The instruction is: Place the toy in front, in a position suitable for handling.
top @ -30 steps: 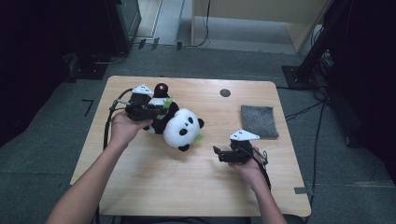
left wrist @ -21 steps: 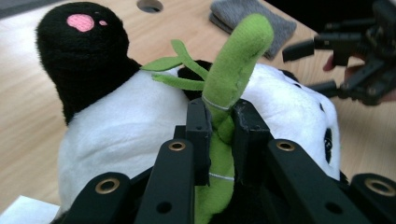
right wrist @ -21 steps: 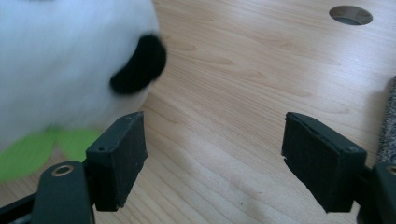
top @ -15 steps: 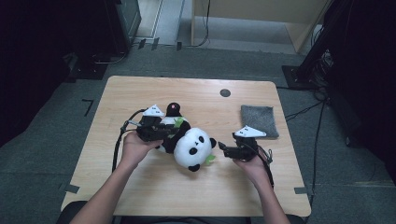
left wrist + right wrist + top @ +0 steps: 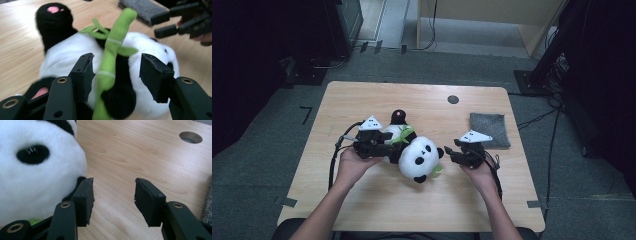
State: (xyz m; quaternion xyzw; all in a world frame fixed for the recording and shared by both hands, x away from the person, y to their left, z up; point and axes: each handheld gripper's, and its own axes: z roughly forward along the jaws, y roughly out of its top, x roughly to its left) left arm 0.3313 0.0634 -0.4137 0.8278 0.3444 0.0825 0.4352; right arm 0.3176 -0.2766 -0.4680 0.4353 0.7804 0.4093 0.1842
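The panda [image 5: 412, 150] lay mid-table. The left gripper [image 5: 116, 75] view showed its jaws, just opened, straddling the bamboo [image 5: 112, 52] untouched; the right gripper [image 5: 113, 200] view showed closing jaws apart, empty, beside the head.

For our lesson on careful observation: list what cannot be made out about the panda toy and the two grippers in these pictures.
- Panda toy: underside hidden against the table, high view.
- Panda's face: cut off by the frame's left and top edges, right gripper view.
- Left gripper: jaws open astride the bamboo stalk; the toy hides them in the high view.
- Right gripper: open; ear contact unclear.
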